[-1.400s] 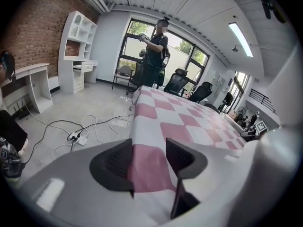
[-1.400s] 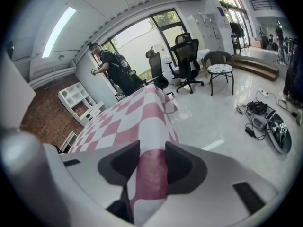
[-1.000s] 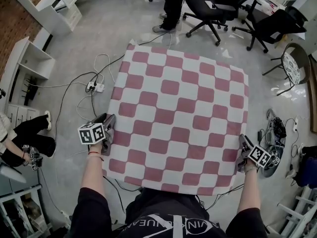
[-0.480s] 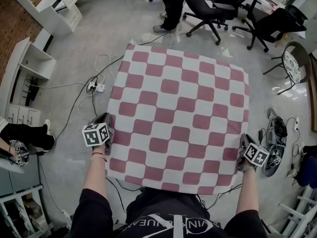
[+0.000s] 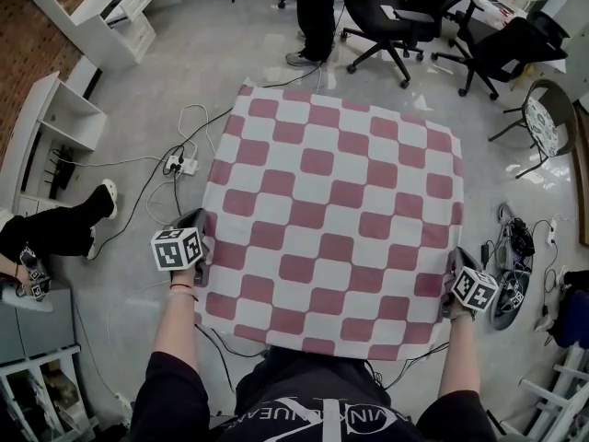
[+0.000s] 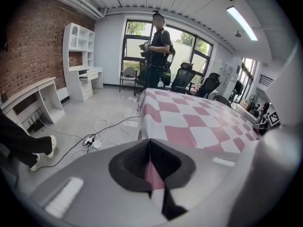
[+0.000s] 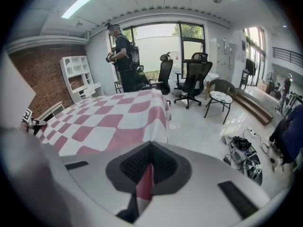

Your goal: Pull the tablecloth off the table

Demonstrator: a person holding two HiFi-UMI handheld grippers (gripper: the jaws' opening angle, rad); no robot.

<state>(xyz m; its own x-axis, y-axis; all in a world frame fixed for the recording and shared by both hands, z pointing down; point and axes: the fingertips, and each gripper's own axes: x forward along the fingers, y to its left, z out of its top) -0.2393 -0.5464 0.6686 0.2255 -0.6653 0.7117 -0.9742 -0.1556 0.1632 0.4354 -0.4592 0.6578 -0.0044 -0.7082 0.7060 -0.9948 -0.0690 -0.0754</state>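
Observation:
A pink-and-white checked tablecloth (image 5: 331, 219) covers the whole table and hangs over its edges. My left gripper (image 5: 191, 236) sits at the cloth's near-left edge. In the left gripper view its jaws (image 6: 149, 145) are shut on a pinched fold of the tablecloth (image 6: 189, 119). My right gripper (image 5: 457, 274) is at the near-right edge. Its jaws (image 7: 151, 150) are likewise shut on a pink strip of the tablecloth (image 7: 109, 122). The table itself is hidden under the cloth.
A person (image 5: 317, 7) stands past the table's far edge, beside black office chairs (image 5: 405, 7). A power strip with cables (image 5: 179, 162) lies on the floor at left, near white shelves (image 5: 55, 118) and a seated person's leg (image 5: 64, 224). Tangled cables (image 5: 511, 247) lie at right.
The left gripper has edged slightly toward the cloth's side and the right gripper has barely moved. The seated person's leg at left has swung forward. The cloth lies as before.

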